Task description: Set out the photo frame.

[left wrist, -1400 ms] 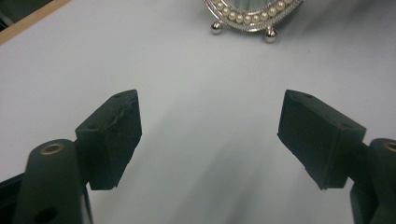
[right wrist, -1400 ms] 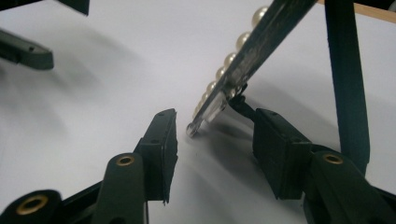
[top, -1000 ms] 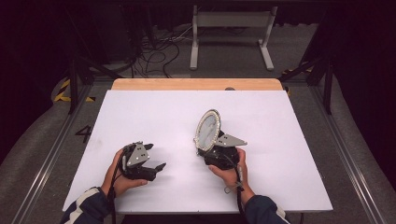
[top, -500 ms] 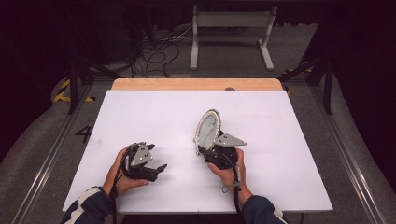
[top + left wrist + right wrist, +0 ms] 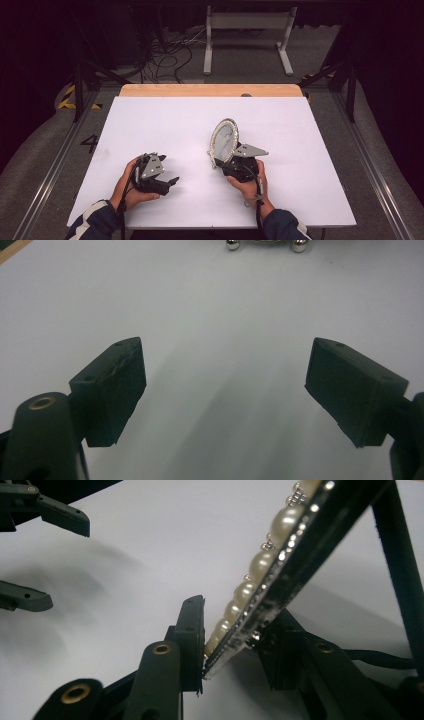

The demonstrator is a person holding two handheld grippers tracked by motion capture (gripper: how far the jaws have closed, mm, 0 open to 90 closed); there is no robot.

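High view: oval mirror [image 5: 224,141] on white table [image 5: 165,120] (left gripper [image 5: 167,183] apart)

Left gripper [image 5: 167,182]: jaws spread wide, nothing between them, resting low in the left hand [image 5: 131,186]. Right gripper [image 5: 226,161]: jaws have just been closing, pads now pressing an edge; right hand [image 5: 250,181] grips from behind.

one pearl-rimmed oval mirror [image 5: 224,141], two hand-held grippers, left gripper [image 5: 167,183] and right gripper [image 5: 226,165], and one white table [image 5: 165,125].
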